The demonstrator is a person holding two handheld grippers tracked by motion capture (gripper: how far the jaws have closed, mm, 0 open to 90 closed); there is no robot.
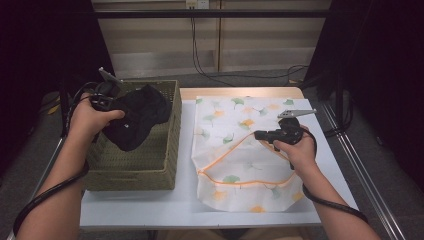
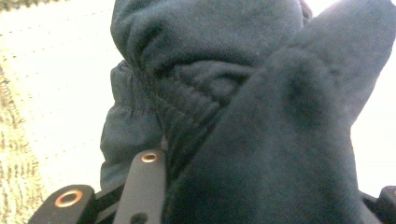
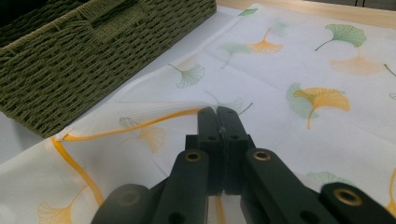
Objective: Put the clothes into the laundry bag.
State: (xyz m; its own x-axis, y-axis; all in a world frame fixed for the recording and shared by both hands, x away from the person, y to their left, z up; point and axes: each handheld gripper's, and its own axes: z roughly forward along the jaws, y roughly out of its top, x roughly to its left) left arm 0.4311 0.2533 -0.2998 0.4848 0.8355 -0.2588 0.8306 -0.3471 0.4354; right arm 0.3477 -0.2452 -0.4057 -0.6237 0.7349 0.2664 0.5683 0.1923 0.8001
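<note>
A dark, soft garment (image 1: 140,117) hangs bunched above the green woven basket (image 1: 172,130) at the table's left. My left gripper (image 1: 119,106) is shut on it. In the left gripper view the dark cloth (image 2: 243,93) bulges between the jaws, and one black finger (image 2: 142,182) shows at its left. A white mesh bag (image 1: 240,165) printed with green and orange leaves lies flat to the right of the basket. My right gripper (image 1: 257,134) is shut on the bag's orange-trimmed opening edge (image 3: 140,123) and holds it slightly raised. Its jaws (image 3: 217,112) meet tightly on the fabric.
The basket (image 3: 70,60) stands close against the bag's left side. A pale mat (image 1: 150,207) covers the table under both. Past the table's far wooden edge (image 1: 240,92), cables run along the floor. A metal rail (image 1: 365,175) runs along the right.
</note>
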